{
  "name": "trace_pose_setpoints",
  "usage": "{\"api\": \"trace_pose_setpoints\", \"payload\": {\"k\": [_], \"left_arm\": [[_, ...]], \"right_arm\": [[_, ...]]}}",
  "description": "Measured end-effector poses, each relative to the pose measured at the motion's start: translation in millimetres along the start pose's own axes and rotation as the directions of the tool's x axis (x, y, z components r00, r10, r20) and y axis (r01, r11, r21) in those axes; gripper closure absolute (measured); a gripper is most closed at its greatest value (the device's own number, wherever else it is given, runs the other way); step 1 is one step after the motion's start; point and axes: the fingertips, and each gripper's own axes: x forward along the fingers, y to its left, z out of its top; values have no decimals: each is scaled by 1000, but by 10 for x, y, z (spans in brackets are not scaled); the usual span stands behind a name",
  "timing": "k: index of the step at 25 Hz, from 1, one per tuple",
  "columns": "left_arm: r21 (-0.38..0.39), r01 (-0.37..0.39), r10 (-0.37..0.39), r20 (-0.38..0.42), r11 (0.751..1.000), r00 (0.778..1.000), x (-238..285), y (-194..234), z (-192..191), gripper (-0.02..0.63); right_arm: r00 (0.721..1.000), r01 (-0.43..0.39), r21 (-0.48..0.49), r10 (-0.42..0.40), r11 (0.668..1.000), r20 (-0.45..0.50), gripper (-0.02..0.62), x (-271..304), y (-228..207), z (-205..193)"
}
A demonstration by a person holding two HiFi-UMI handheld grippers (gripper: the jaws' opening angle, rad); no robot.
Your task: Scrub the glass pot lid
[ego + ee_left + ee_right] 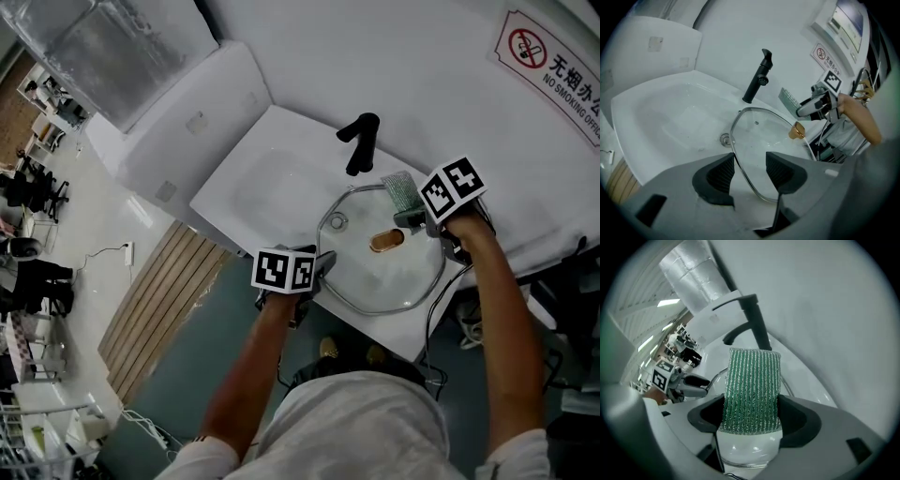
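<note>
1. Glass pot lid rests across the right part of the white sink. Its brass-coloured knob faces up, and its near edge reaches towards the person.
2. At the lid's near-left edge is the left gripper. Its jaws stand partly apart with the metal rim running between them, close to the left pad. They straddle the rim and do not look closed on it.
3. Behind the lid stands the black faucet, close to its far edge.
4. At the lid's far-right edge, the right gripper is clamped on a green scrubbing pad. Most of the pad stands out beyond the jaws, over the glass.
5. Risk: with the left jaws loose round the rim, a hard push from the pad would probably skate or tip the lid into the basin, or knock it against the faucet. The lid is glass, so a knock matters. The pad is held by one end only, so it may fold or pull out under sideways rubbing.
6. Writing: at far right a wall sign shows a crossed-out cigarette, Chinese characters and "NO SMOKING", with the next word cut off by the frame. The marker cubes carry only black-and-white squares.
</note>
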Motion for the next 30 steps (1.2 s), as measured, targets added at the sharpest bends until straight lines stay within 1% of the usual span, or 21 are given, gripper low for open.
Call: {"api": "trace_pose_setpoints", "payload": {"k": [2,4,7,10,12,17,21,23,25,27,30], "left_arm": [[1,-2,2,3,1000,1000,-6,-2,-3,383],[4,-4,4,5,1000,1000,-7,-3,-6,383],[5,-5,5,6,1000,1000,-9,0,-5,383],[4,-5,5,5,1000,1000,-6,0,-7,383],[4,-5,5,3,1000,1000,0,-4,-10,383],[2,-3,3,2,1000,1000,-5,-4,-8,383],[3,-2,2,1,1000,1000,-6,-7,-14,383],[5,-1,1,1,1000,1000,-9,-8,-13,383],[6,0,0,1,1000,1000,-7,-7,-8,383],[8,2,-2,-2,1000,1000,-2,-6,-2,383],[11,5,-5,-7,1000,1000,0,-2,0,383]], "right_arm": [[997,74,-124,-73,989,12,247,-107,156,12],[990,139,-233,-137,963,26,247,-174,340,3],[979,202,-350,-202,915,38,247,-174,633,-51],[971,225,-450,-237,864,29,247,-78,924,-142],[960,254,-518,-279,817,31,248,-26,1046,-171],[917,306,-632,-398,712,-5,248,159,1205,-344],[865,346,-694,-501,631,-24,249,282,1191,-465],[841,369,-710,-540,600,-20,249,311,1173,-491],[827,384,-713,-562,587,-18,249,331,1148,-502],[825,392,-702,-565,595,-18,249,352,1125,-502],[830,403,-681,-558,611,-9,249,367,1113,-484]]}}
